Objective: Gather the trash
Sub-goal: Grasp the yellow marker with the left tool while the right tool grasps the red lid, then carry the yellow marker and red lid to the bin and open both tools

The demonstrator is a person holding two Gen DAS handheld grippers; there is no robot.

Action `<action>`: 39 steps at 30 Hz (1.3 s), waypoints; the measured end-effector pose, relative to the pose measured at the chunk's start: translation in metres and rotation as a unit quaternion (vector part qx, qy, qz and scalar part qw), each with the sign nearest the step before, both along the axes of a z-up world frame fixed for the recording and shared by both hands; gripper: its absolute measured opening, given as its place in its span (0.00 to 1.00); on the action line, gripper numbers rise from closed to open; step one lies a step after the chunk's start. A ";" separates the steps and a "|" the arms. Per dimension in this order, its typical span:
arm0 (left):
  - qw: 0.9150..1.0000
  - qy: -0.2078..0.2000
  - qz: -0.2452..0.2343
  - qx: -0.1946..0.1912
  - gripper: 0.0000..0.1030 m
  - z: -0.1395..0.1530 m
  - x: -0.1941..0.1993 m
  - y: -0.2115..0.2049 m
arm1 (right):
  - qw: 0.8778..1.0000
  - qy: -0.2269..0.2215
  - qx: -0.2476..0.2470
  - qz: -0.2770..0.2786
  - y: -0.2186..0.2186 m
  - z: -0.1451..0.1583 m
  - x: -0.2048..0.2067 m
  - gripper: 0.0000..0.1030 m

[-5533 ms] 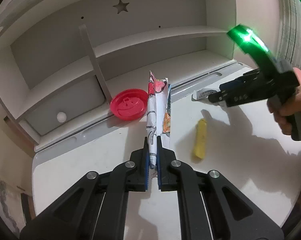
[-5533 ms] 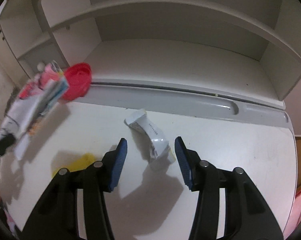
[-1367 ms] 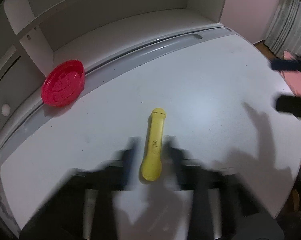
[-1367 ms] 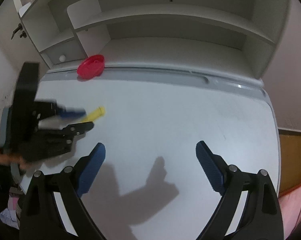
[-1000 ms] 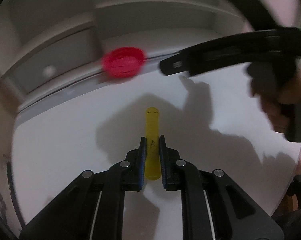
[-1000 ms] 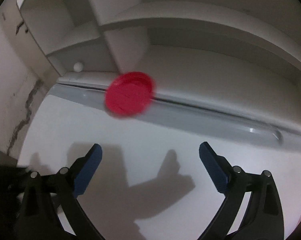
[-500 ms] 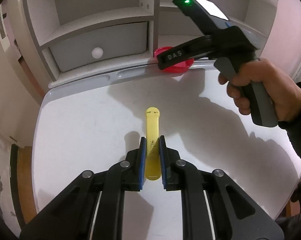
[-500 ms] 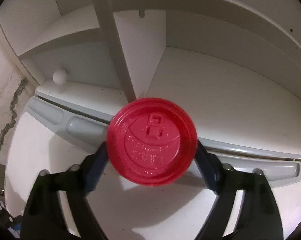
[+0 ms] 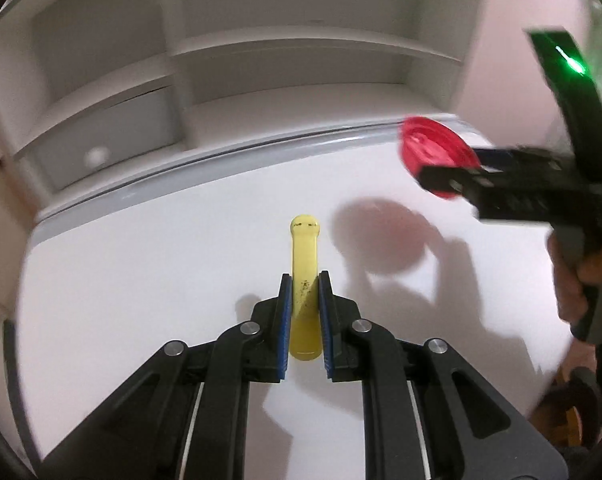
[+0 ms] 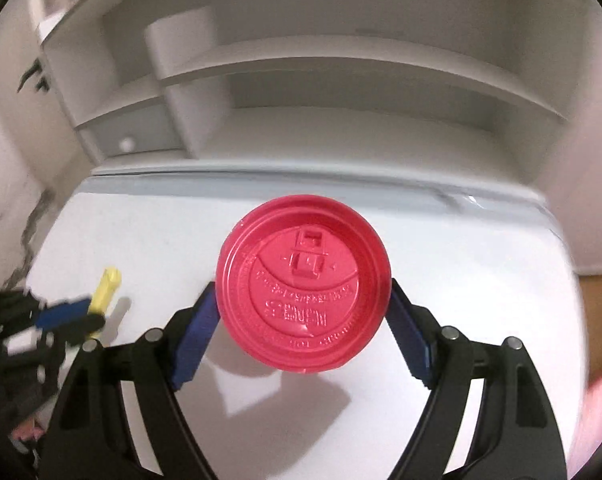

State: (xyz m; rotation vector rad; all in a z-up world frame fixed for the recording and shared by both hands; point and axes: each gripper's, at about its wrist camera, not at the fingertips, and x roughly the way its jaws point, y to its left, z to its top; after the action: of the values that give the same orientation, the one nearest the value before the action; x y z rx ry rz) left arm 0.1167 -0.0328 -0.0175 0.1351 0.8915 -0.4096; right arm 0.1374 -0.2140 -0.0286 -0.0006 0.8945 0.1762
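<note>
Two pieces of trash in my grippers: a yellow stick and a red cup lid.

In my left gripper [image 9: 304, 300] I see the yellow stick [image 9: 304, 276], a flat plastic strip with a rounded far end and dark specks mid-length, pinched between the blue pads and pointing away over the white worktop [image 9: 141, 280]. In my right gripper [image 10: 303, 320] the red cup lid [image 10: 303, 294] is gripped by its opposite rims, round, embossed, its face toward the camera, lifted above its shadow on the worktop.
</note>
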 end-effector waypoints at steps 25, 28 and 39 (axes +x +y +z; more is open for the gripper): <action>0.896 0.075 -0.435 -0.042 0.12 -0.052 -0.182 -0.408 | 0.894 0.058 0.075 -0.437 -0.406 -0.114 -0.360 0.76; 0.884 0.092 -0.457 -0.027 0.12 -0.075 -0.192 -0.432 | 0.887 0.080 0.095 -0.445 -0.417 -0.147 -0.363 0.76; 0.868 0.140 -0.475 0.030 0.12 -0.175 -0.205 -0.497 | 0.861 0.188 0.186 -0.434 -0.451 -0.268 -0.371 0.77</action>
State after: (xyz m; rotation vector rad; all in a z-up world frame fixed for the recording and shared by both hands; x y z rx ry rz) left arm -0.0883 -0.5299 -0.1924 0.5970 1.0848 -1.3502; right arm -0.2336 -0.6645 -0.2969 0.8149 1.1559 -0.5199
